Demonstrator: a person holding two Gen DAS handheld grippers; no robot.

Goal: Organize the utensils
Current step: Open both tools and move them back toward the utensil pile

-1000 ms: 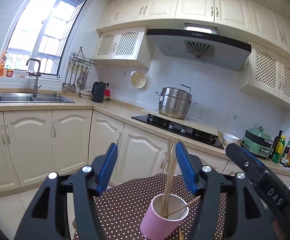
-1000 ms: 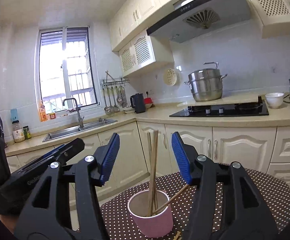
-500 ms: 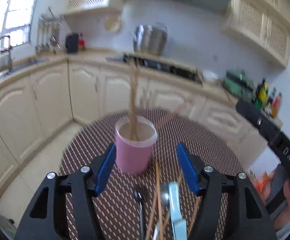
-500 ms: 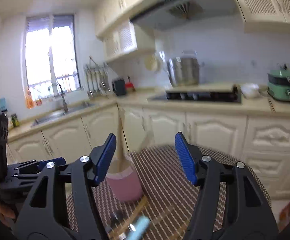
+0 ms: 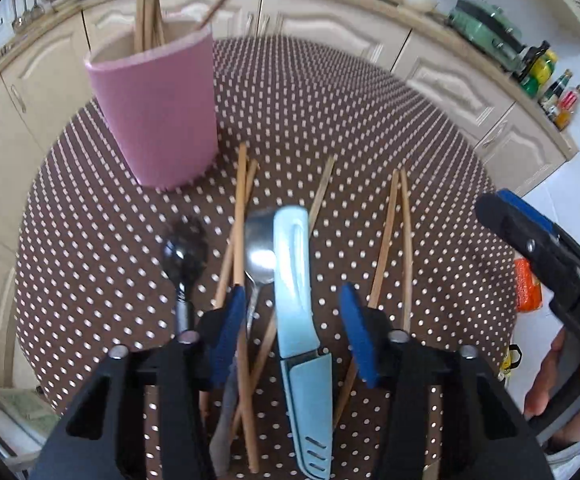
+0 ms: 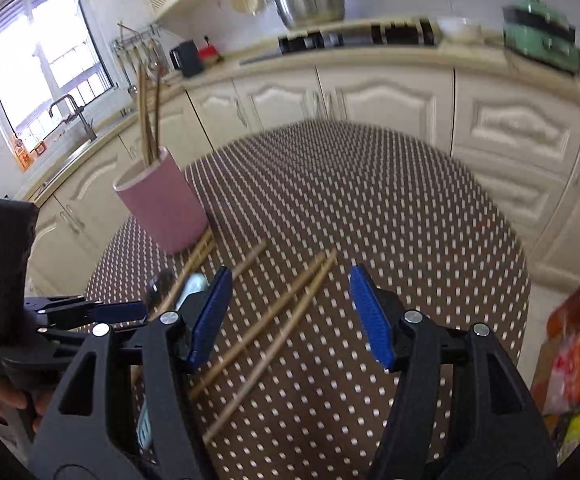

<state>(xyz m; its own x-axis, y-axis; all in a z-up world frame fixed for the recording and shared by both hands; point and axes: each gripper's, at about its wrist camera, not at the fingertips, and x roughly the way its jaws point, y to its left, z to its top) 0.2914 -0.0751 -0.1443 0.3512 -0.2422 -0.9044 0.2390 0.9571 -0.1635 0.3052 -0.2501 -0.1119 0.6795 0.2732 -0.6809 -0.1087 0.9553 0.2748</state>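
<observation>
Both grippers have dipped from the cupboards to the dotted table [image 5: 370,120]. Left gripper [image 5: 292,330], jaws just narrowing, straddles the sheathed knife [image 5: 296,320] untouched; right gripper [image 6: 290,314] hangs wide, empty. Pink cup [image 5: 156,112] holds three chopsticks; spoons [image 5: 260,248], loose chopsticks [image 6: 274,320] remain.

Cream cabinets [image 6: 378,100] line the far wall under a beige counter; a bright window [image 6: 46,64] sits upper left, seemingly above a sink [image 6: 70,152].
</observation>
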